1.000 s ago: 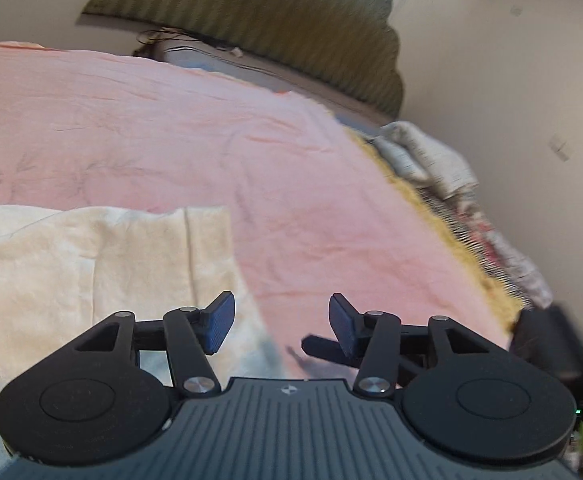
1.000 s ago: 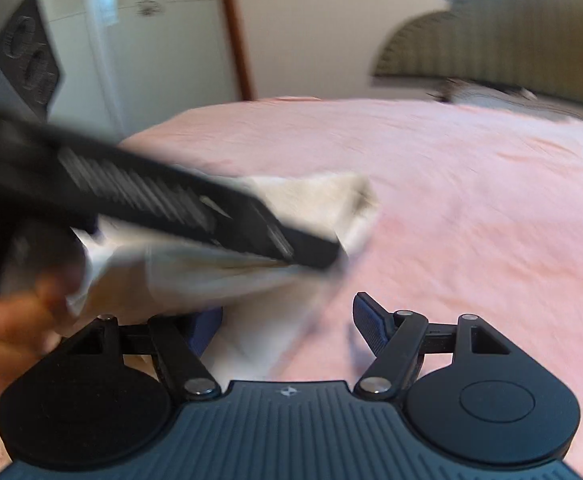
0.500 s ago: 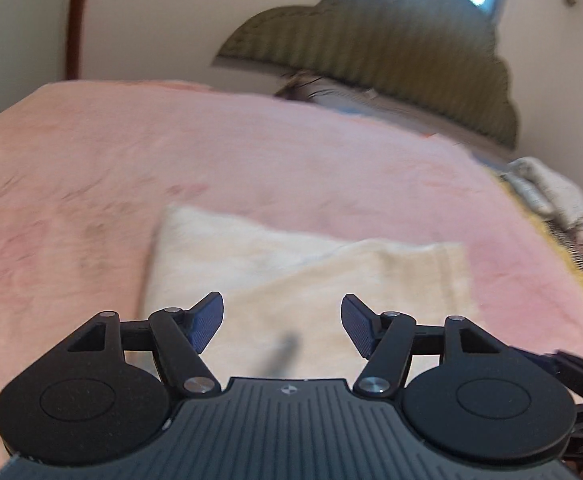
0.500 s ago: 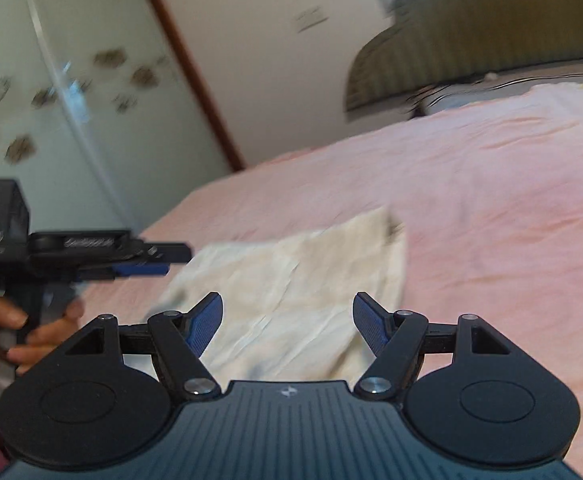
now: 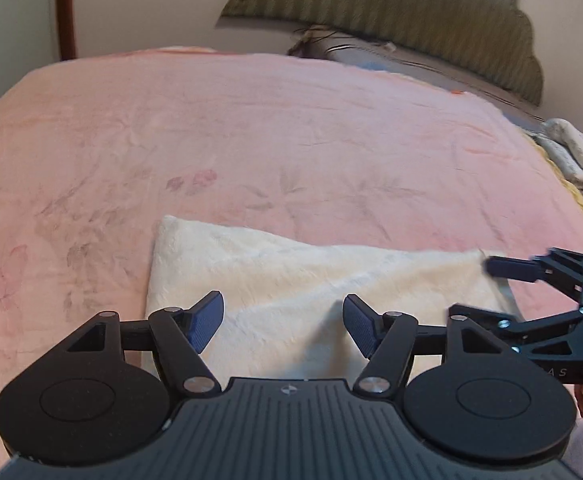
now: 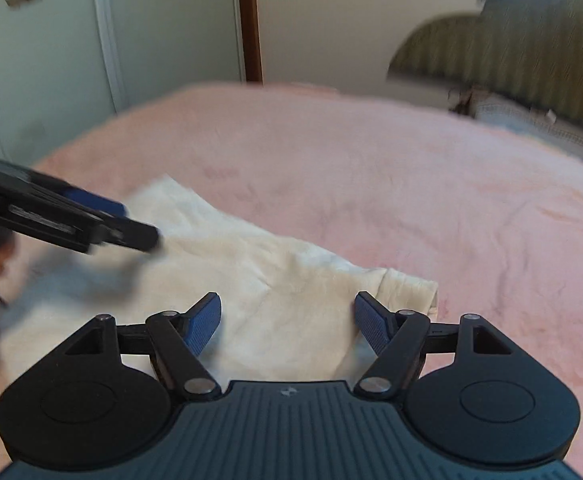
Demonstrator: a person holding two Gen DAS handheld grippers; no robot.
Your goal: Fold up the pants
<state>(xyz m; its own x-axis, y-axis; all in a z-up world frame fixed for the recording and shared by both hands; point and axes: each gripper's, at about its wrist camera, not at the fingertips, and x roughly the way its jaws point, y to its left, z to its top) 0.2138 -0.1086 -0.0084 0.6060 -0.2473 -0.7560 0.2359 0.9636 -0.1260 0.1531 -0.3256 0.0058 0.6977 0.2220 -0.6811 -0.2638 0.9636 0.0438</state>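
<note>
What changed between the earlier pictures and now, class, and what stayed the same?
The left gripper swung from the cloth's edge to face the folded cream pants; the right gripper drew back behind them. Neither took hold. Both jaws stayed open, and the pants stayed on the pink blanket.

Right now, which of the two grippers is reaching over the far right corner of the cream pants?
The right gripper: its open fingers flank that corner of the folded cream pants, while the left gripper hovers open over the near edge.
</note>
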